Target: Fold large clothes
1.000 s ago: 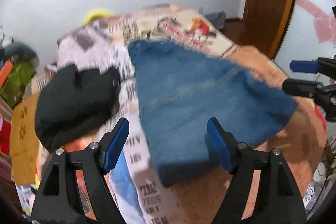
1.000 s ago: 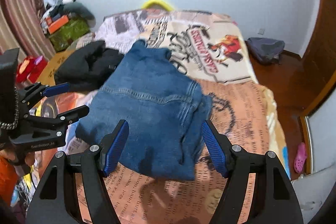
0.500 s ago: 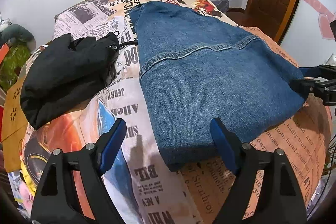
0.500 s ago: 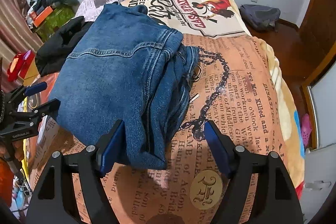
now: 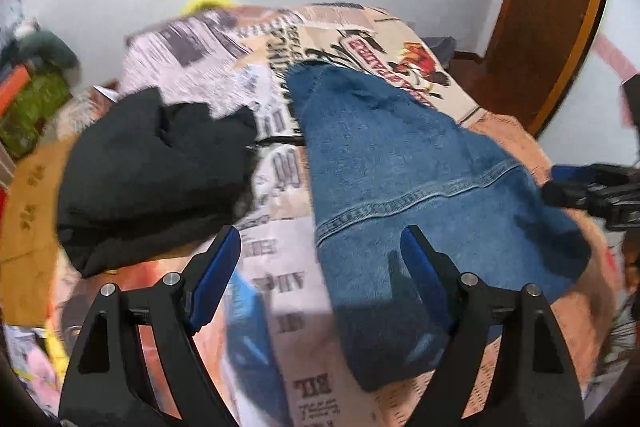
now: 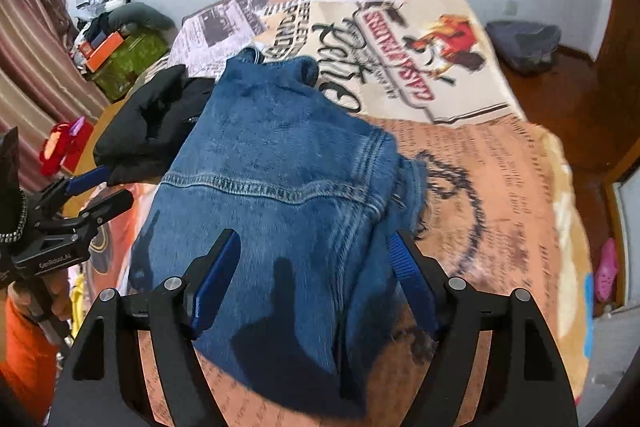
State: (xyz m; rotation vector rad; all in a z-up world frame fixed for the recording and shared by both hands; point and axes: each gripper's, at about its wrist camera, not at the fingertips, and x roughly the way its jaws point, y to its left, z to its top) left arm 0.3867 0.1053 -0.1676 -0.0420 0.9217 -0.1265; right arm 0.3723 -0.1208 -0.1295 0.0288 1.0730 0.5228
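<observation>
Folded blue denim jeans (image 6: 280, 195) lie on the printed newspaper-pattern bedspread (image 6: 492, 187), long axis running from my near edge to the far end.

My left tongs (image 5: 320, 267) and right tongs (image 6: 312, 263) both hang spread apart, blue pads (image 6: 212, 279) empty, over the near part of the jeans; I cannot tell whether they touch the cloth. A crumpled black garment (image 5: 152, 171) sits just left of the jeans, touching their far left edge. No container holds anything of the task's.
</observation>
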